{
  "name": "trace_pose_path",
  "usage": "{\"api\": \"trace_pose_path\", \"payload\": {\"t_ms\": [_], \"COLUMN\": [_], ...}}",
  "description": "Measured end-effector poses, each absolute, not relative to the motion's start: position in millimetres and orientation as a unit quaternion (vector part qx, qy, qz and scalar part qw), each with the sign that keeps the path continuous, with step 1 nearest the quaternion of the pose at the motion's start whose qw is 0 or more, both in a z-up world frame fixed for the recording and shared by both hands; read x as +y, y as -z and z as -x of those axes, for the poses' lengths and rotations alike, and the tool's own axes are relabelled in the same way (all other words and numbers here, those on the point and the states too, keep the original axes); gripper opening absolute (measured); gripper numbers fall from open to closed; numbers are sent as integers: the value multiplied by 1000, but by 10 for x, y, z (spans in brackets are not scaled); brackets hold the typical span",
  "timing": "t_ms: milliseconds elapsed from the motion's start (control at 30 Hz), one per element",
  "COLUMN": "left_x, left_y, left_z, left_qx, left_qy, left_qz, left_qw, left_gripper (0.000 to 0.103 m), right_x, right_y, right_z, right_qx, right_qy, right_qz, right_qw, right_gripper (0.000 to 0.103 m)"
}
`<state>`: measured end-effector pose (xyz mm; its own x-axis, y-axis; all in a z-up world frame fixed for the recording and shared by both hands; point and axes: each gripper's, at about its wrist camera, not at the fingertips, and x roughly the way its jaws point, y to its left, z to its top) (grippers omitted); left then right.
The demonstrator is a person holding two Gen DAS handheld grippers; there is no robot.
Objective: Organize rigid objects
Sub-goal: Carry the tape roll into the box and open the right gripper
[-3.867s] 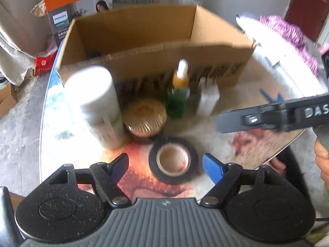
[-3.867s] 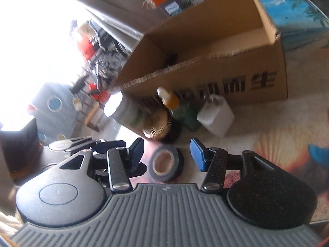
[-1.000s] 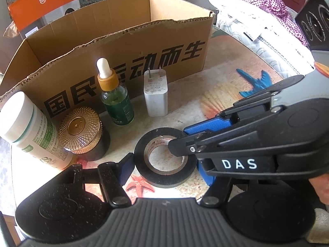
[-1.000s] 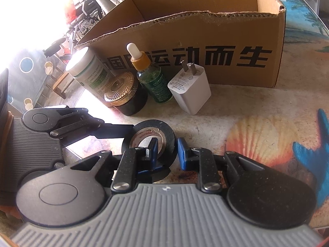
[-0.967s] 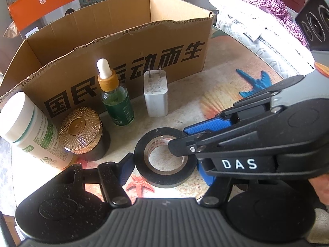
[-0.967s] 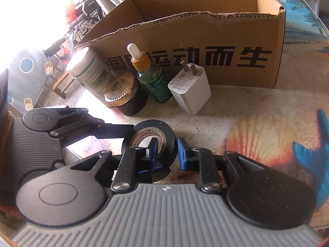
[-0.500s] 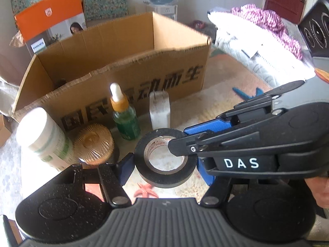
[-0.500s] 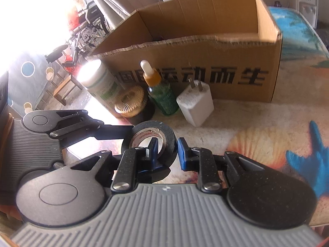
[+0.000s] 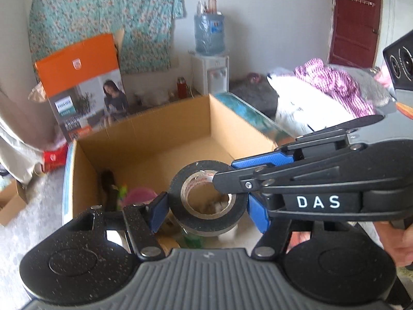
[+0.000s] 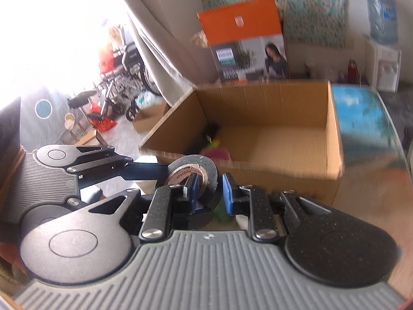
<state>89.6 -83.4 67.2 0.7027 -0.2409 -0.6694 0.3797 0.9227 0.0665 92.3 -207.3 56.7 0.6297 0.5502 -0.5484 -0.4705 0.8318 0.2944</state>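
Your left gripper [image 9: 206,210] and right gripper [image 10: 210,188] both clamp the black tape roll [image 9: 206,201] at frame centre; bottles beneath are mostly hidden.

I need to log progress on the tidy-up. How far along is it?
Already in the cardboard box: a pink item and a dark one in its corner. In hand: the black tape roll, gripped by the left gripper and right gripper near the box. Left: dropping it in; other items below are mostly hidden.
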Motion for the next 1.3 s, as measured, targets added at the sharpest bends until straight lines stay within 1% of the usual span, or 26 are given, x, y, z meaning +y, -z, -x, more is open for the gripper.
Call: {"api": "trace_pose_path", "payload": {"t_ms": [100,200,400,567,867,1067,1300], "left_x": [-800,-729,-553,-435,-285,-235,-232], "left_y": [-806,-880,-826,-592,-66,203,364], "left_z": [-1049,-1311,-2009,-2600,-3337,-3579,-3690], "left_qx": [340,351,410,468,563,589,596], "left_qy": [162,159,153,144,123,111,92], "left_qz": [-101,-99,-87,-80,-53,-42,-51], "left_qw": [921,917,895,868,816,799,796], "left_gripper": [67,67,67,67,67,67,66], "right_x": [-2051,-2007,-1826,-1663,-1390,-1263,-1127], "right_y": [-740,-859,-943,-732,-113,234,479], "right_z": [-1126,-1424,-2239,-2948,-3750,-4028,-4169], "right_qx": [315,321,374,437,522,546,544], "right_qy": [-295,-307,-320,-319,-307,-296,-287], "right_qz": [-55,-49,-50,-61,-74,-79,-72], "right_qw": [900,894,869,839,792,779,785], "right_gripper": [19,19,19,19,19,19,19]}}
